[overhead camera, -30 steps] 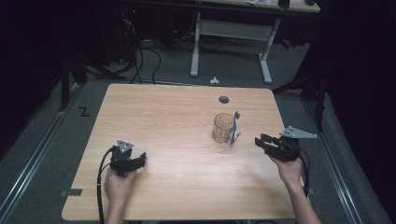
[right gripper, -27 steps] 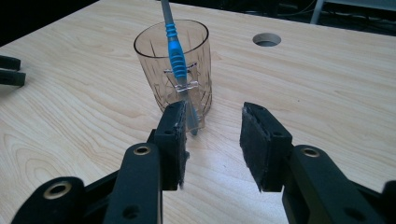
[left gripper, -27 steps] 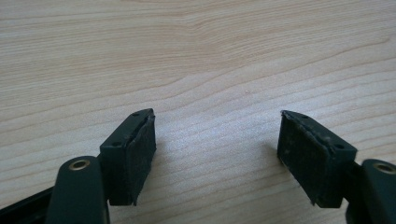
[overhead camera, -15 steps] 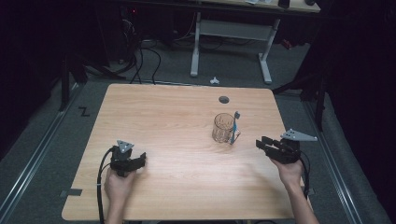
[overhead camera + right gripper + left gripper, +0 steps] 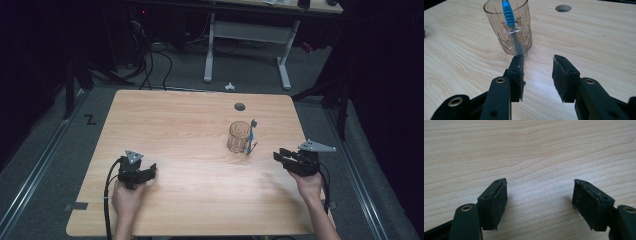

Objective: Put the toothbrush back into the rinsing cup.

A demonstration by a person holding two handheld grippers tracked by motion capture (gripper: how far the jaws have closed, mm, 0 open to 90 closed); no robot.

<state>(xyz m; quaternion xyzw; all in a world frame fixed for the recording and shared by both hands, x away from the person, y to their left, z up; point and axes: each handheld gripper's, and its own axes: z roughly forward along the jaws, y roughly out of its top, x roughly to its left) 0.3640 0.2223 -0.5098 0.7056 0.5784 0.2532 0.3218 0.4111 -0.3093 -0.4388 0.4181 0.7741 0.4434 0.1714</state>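
A clear plastic cup [image 5: 239, 136] stands toward the bench's [image 5: 175, 120] right edge, a blue-handled toothbrush [image 5: 511, 23] leaning against it. Right tongs [image 5: 537, 72], released and empty, point at it, likely for reaching; left tongs [image 5: 540, 203] rest released near the front-left corner.

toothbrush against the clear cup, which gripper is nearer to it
Right. The right gripper sits just right of the toothbrush, jaws open toward it; the left gripper rests across the table, near its front-left.
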